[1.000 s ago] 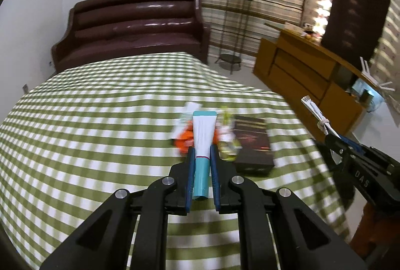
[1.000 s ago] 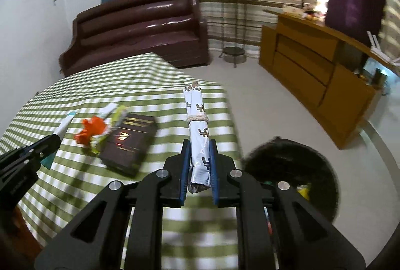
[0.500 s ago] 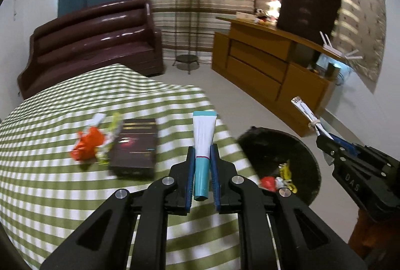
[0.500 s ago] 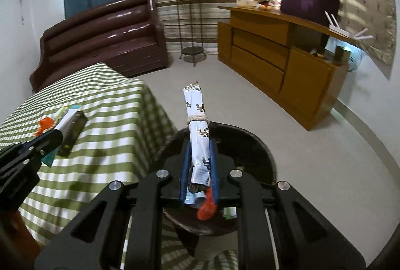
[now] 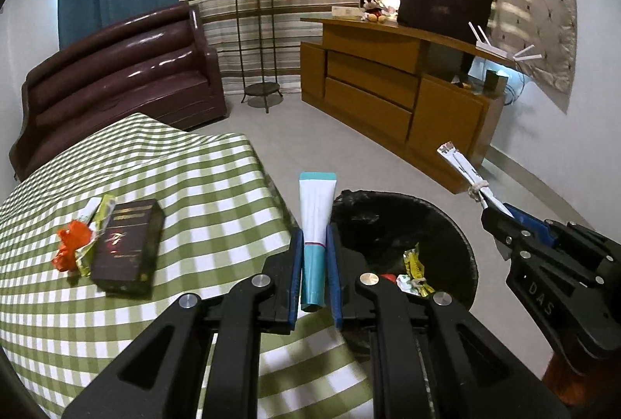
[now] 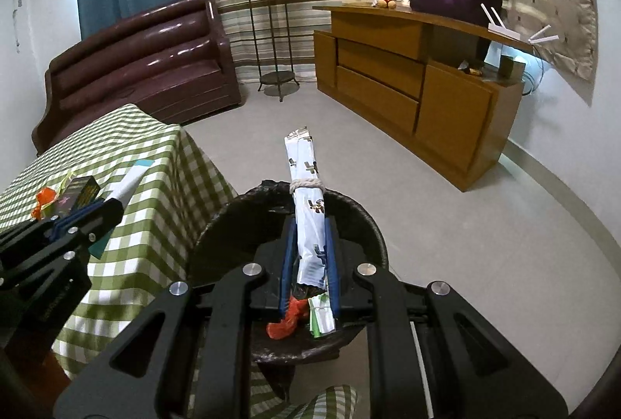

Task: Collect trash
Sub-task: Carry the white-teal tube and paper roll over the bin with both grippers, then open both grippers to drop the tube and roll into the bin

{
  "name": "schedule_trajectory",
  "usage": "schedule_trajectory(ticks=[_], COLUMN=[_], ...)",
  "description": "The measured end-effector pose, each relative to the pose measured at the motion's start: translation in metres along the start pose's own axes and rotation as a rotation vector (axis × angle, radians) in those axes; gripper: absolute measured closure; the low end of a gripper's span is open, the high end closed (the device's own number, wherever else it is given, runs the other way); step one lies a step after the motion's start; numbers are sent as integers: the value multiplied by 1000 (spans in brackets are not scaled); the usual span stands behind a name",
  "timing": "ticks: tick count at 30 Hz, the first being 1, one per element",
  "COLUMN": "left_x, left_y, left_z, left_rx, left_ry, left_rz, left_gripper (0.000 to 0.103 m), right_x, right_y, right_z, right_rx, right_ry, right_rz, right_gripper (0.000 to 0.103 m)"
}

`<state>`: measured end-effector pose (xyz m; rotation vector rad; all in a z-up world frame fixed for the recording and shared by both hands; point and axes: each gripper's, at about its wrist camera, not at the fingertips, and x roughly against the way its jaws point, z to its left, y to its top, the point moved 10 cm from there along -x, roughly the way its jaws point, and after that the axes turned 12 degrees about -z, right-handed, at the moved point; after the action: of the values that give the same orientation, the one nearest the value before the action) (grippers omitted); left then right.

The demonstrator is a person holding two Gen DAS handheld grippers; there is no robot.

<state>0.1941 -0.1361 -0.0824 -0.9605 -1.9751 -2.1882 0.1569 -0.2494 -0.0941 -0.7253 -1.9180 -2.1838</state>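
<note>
Two grippers clamp trash: the left gripper (image 5: 313, 244) a tube (image 5: 316, 213), the right gripper (image 6: 309, 244) a tied wrapper roll (image 6: 308, 209). A dark box (image 5: 126, 246) lies near the checked table's (image 5: 202, 186) right edge, beside the black bin (image 5: 438, 221) on the floor.

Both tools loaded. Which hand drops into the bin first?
Right, probably: the right tool holds the tied wrapper roll directly over the black bin. The left tool's tube is at the tablecloth's edge.

A white and teal tube (image 5: 315, 225) is clamped upright, cap end down, at the table's corner beside a black bin (image 5: 462, 256). A silver wrapper roll (image 6: 308, 221) tied with string is held over that bin, which holds red, green and yellow scraps (image 5: 413, 275), probably wrappers.
</note>
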Motion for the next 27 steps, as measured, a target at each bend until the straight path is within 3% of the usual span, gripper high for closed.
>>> schedule_trajectory(ticks=[9,12,15,27], left_x=[-14,-19,-19,-17], left_y=[3,-1,-5,-3], left_z=[-15,-17,-15,-7], left_rx=[-30,-28,-21,-8], left_ry=[-14,-13,-6,9], left_rz=[9,30,36,34], left_gripper=[86,72,67,62], right_x=[-10,-15,-15,-13], right_y=[-6,-9,-10,-9], right_z=[-10,-14,-15,-18], right_rx=[-30,-48,-46,-46], right_ry=[5,-4,-7,-18], right_rz=[20,29,29,21], right_gripper=[86,72,72,71])
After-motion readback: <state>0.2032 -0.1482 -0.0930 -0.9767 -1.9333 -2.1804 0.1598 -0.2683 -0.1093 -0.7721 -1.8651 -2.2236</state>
